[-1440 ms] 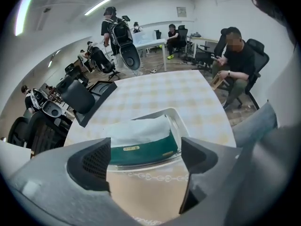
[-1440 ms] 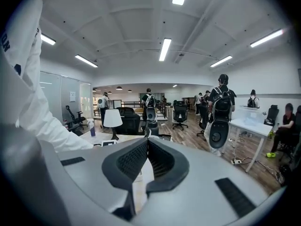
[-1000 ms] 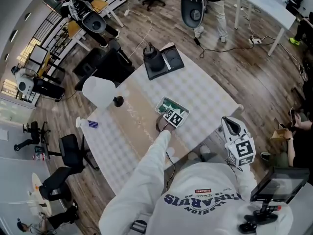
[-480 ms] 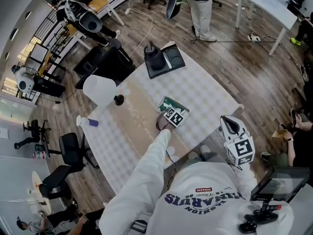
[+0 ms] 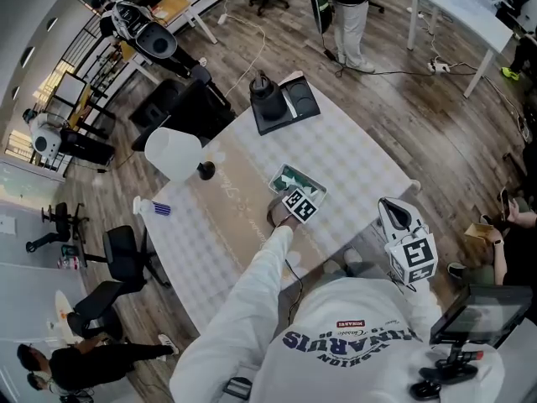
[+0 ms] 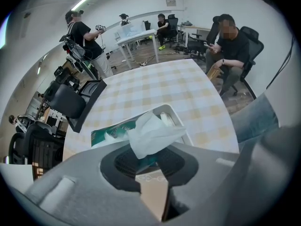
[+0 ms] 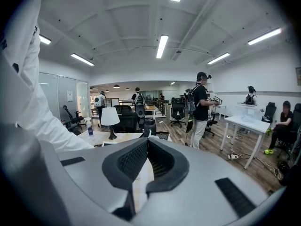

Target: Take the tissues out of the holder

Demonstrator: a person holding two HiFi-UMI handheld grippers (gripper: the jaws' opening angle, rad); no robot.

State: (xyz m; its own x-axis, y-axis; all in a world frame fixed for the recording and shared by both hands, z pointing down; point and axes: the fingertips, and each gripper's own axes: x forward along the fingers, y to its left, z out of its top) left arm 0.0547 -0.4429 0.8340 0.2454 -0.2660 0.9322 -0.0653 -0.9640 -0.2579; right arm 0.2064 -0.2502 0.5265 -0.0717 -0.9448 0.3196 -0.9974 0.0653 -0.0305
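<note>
Tissue [image 6: 153, 132] crumpled, white | left gripper [image 6: 143, 155] fingers just closed, pinching it | right gripper [image 7: 147, 145] fingers together, empty

Bare table [image 5: 361, 162] lies open right of the centre tissue holder [image 5: 288, 177]; a lamp [image 5: 174, 153] at left and a black tray [image 5: 299, 106] above block passage.

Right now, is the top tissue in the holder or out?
Partly out: the tissue stands up from the pack in the holder, between the left tongs, which have just been closing on it.

Right gripper [image 7: 147, 140] — jaws together, empty, white lamp [image 7: 110, 117] beyond, standing person [image 7: 200, 108]
</note>
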